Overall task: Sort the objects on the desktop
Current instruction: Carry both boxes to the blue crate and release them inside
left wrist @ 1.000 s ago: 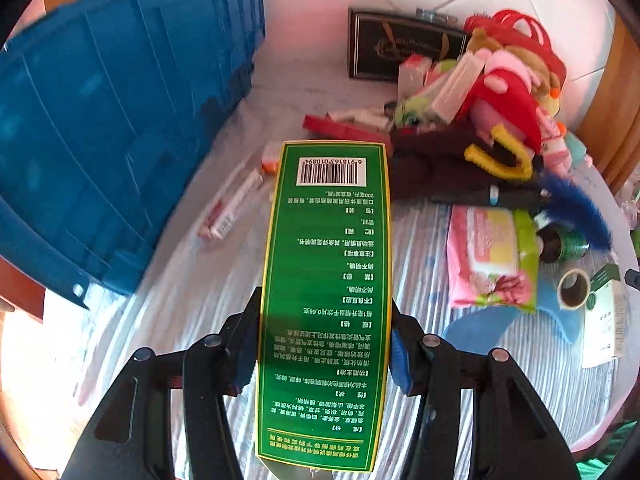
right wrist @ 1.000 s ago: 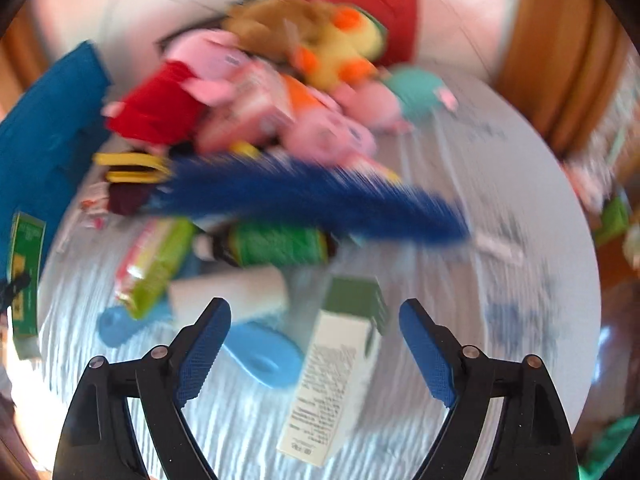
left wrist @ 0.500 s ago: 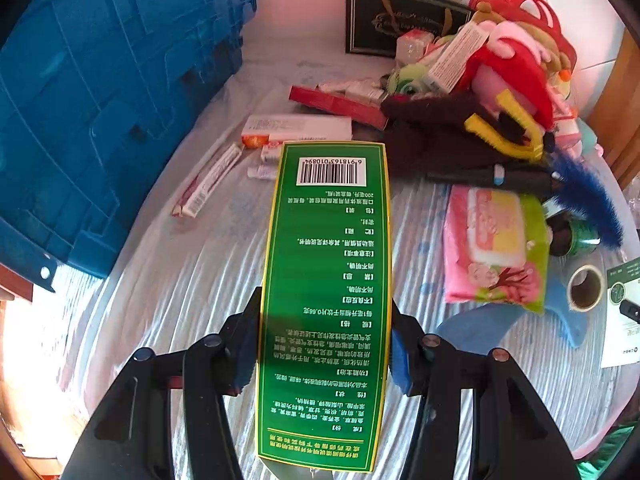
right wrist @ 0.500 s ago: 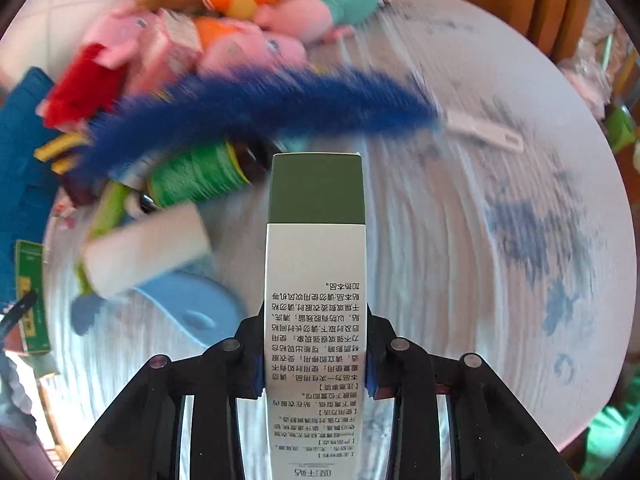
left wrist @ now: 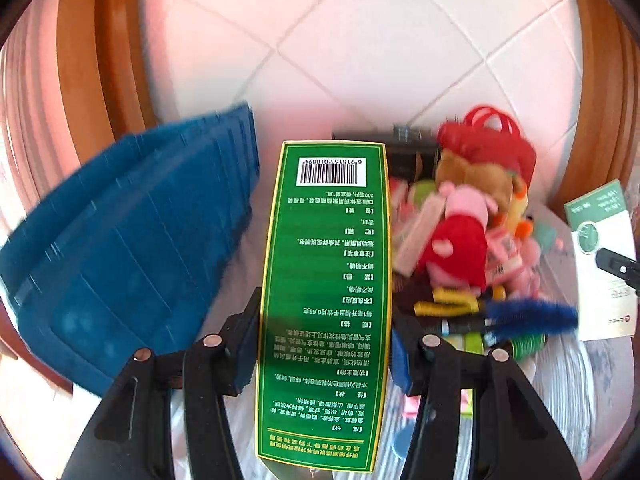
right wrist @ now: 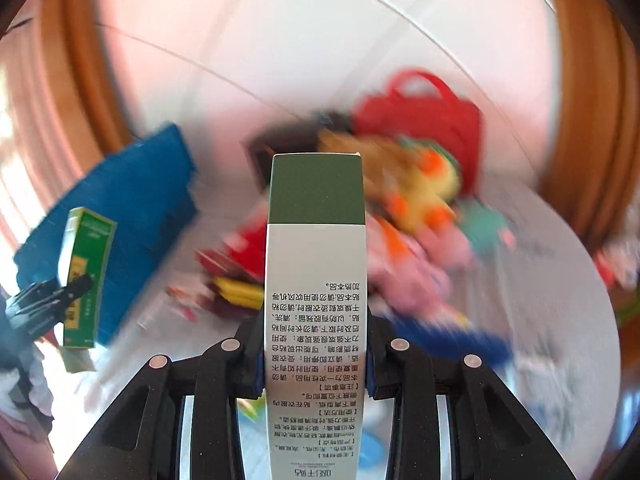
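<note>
above the cluttered table (left wrist: 580,392) we are clamping a green box (left wrist: 326,280) in the left gripper (left wrist: 324,356) and a white box (right wrist: 316,320) in the right gripper (right wrist: 316,360); both are sticking far out, risking slipping.

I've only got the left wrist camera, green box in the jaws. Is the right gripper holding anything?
Observer: Yes. The right gripper is shut on a white box, clamped on its two long sides.
Operator: How does it sit in there?
Observer: Lengthwise, pointing forward, with a dark green band at the far end.
Operator: And my green box from that side?
Observer: The green box stands in the left gripper in front of the blue crate. Its narrow side face looks white.
</note>
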### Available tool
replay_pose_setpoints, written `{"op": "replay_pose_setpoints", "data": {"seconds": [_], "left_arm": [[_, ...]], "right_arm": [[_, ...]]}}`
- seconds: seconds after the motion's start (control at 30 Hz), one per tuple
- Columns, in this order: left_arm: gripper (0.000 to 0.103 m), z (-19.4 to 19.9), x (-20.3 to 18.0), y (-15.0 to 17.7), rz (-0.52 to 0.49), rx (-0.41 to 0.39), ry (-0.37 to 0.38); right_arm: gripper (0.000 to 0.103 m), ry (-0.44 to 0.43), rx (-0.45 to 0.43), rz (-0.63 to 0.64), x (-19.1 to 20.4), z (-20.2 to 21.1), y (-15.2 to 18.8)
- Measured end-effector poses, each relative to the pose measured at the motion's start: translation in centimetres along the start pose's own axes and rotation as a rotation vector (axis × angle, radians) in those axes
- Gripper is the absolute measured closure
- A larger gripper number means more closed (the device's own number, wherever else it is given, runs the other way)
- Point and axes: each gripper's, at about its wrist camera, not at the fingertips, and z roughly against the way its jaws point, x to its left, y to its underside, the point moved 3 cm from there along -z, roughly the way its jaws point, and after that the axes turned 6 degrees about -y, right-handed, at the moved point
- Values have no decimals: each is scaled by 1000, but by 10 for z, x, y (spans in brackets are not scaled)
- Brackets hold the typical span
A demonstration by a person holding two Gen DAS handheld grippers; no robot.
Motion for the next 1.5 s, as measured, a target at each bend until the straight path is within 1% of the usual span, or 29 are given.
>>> {"op": "replay_pose_setpoints", "data": {"seconds": [0.07, 0.17, 0.23, 0.27, 0.33, 0.37, 0.4, 0.43, 0.5, 0.53, 0.63, 0.67, 0.77, 0.87, 0.9, 1.0, 1.1, 1.17, 1.23, 1.3, 1.33, 1.37, 1.4, 1.43, 1.47, 1.5], "left_arm": [[51, 8, 18, -20, -9, -59, -7], [51, 20, 55, -49, -13, -143, -10], [51, 27, 88, -66, -22, -198, -21], [51, 29, 105, -72, -26, -220, -25], [51, 29, 152, -82, -32, -250, -45], [51, 27, 172, -85, -29, -252, -54], [51, 22, 202, -87, -23, -244, -65], [51, 19, 220, -87, -20, -237, -69], [51, 5, 266, -86, -17, -213, -92], [51, -4, 288, -84, -19, -194, -102], [51, -32, 340, -78, -4, -140, -101], [51, -39, 351, -77, 3, -131, -99], [51, -65, 384, -78, 25, -96, -90], [51, -84, 412, -78, 38, -77, -75], [51, -88, 417, -79, 40, -72, -64], [50, -101, 429, -80, 49, -60, -32], [50, -107, 435, -73, 50, -31, -10], [49, -108, 437, -70, 46, -26, -2], [41, -107, 439, -70, 44, -23, 0], [38, -108, 442, -69, 47, -29, -4], [37, -108, 443, -69, 49, -31, -4], [37, -109, 445, -69, 52, -30, -2], [36, -109, 447, -69, 56, -29, -5], [36, -106, 446, -71, 59, -30, -5], [36, -104, 446, -70, 66, -30, -4], [36, -106, 450, -69, 76, -28, -2]], "right_arm": [[69, -32, -41, 46, 40, -6, -23], [69, -69, -107, 108, 104, -13, -54], [69, -92, -153, 131, 149, -22, -69], [69, -110, -180, 137, 180, -27, -80], [69, -125, -210, 137, 222, -33, -89], [69, -139, -224, 136, 250, -39, -95], [69, -158, -234, 137, 279, -47, -99], [69, -171, -235, 136, 300, -53, -102], [69, -196, -225, 145, 357, -75, -110], [69, -200, -219, 146, 378, -85, -112], [69, -199, -179, 149, 440, -121, -115], [69, -193, -154, 152, 464, -136, -114], [69, -168, -96, 157, 507, -169, -113], [69, -118, -40, 164, 538, -195, -111], [69, -105, -31, 166, 543, -200, -111], [69, -64, -7, 175, 554, -211, -107], [69, -23, 12, 177, 562, -227, -105], [69, 0, 25, 174, 560, -231, -103], [67, 18, 40, 172, 561, -239, -104], [63, 44, 42, 174, 560, -243, -104], [55, 53, 41, 177, 561, -243, -104], [41, 59, 41, 183, 562, -243, -104], [38, 68, 39, 187, 562, -243, -103], [31, 85, 34, 191, 561, -242, -104], [27, 93, 26, 194, 561, -239, -104], [20, 94, 20, 195, 562, -237, -104]]}}
